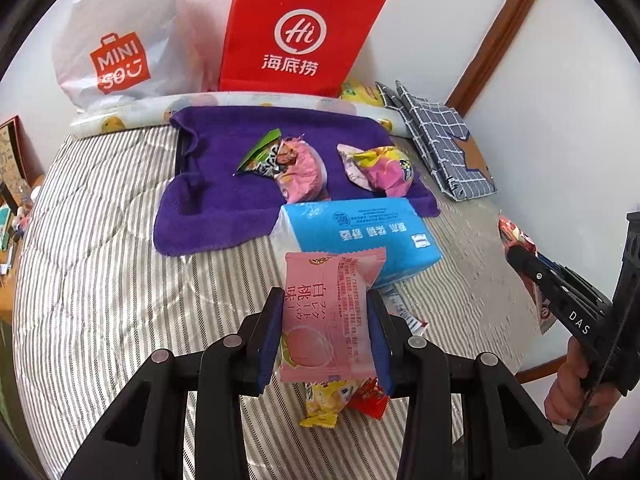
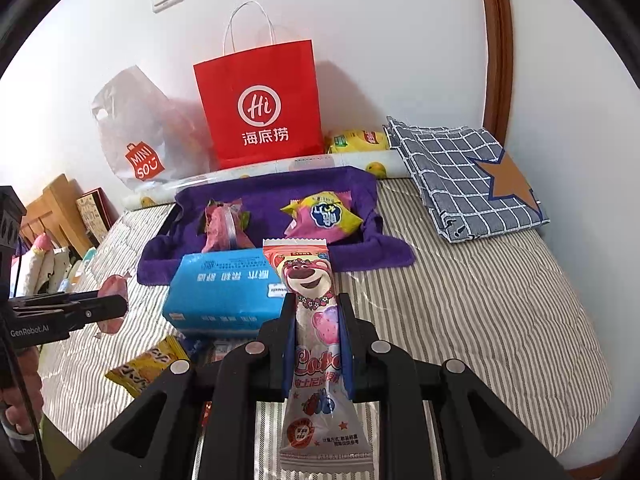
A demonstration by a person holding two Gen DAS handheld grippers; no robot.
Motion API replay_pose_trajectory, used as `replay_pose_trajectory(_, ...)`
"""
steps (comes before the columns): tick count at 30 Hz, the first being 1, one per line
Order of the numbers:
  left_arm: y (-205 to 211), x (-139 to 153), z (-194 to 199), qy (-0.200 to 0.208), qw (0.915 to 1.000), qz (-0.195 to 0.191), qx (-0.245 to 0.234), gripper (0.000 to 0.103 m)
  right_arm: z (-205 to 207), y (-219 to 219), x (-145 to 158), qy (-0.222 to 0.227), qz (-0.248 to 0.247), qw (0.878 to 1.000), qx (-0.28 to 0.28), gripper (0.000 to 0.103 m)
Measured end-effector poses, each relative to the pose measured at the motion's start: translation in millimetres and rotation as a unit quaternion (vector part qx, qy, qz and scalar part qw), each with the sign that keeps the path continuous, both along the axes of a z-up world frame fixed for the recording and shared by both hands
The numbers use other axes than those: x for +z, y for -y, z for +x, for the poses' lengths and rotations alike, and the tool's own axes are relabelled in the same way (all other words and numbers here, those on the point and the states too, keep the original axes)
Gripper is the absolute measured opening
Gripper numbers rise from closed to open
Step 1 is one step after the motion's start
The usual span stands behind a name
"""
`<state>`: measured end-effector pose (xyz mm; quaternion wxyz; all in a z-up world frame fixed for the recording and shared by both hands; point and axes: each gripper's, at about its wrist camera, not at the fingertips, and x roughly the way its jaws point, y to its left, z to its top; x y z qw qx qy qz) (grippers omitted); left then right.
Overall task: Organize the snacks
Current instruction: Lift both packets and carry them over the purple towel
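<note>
Left tool (image 1: 326,320) clamped on pink peach snack packet (image 1: 328,312), lower centre of frame. Right tool (image 2: 318,332) clamped on bear-print snack stick (image 2: 314,320), lower centre. Beyond: blue tissue pack (image 1: 356,236), then purple towel (image 1: 224,200) carrying two wrapped snacks, mid-frame on striped bed (image 1: 100,280).

Both grippers are matte black frames with round silver screw heads and blue pads lining the fingers: the left gripper (image 1: 326,332) and the right gripper (image 2: 318,344). Seen sideways, one frame carries white "DAS" lettering, the other "GenRobot.AI". A thin black cable hangs beside each handle.
</note>
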<state>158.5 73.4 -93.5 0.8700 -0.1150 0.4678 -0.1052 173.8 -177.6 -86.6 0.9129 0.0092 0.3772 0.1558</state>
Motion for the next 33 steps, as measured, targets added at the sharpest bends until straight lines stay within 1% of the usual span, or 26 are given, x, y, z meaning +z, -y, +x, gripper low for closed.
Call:
replay_pose_trajectory(9, 4.4, 8.2, 9.8, 0.006, 1.0000, 0.000, -0.005, 0.040, 8.1, -3.3, 8.5, 0.007, 0.004, 1.000, 0.005, 0.018)
replay_pose_trajectory(33, 7.7, 10.4, 23.1, 0.007, 0.9999, -0.002, -0.010, 0.040, 21.6, -12.1, 13.6, 0.009, 0.007, 1.000, 0.008, 0.018)
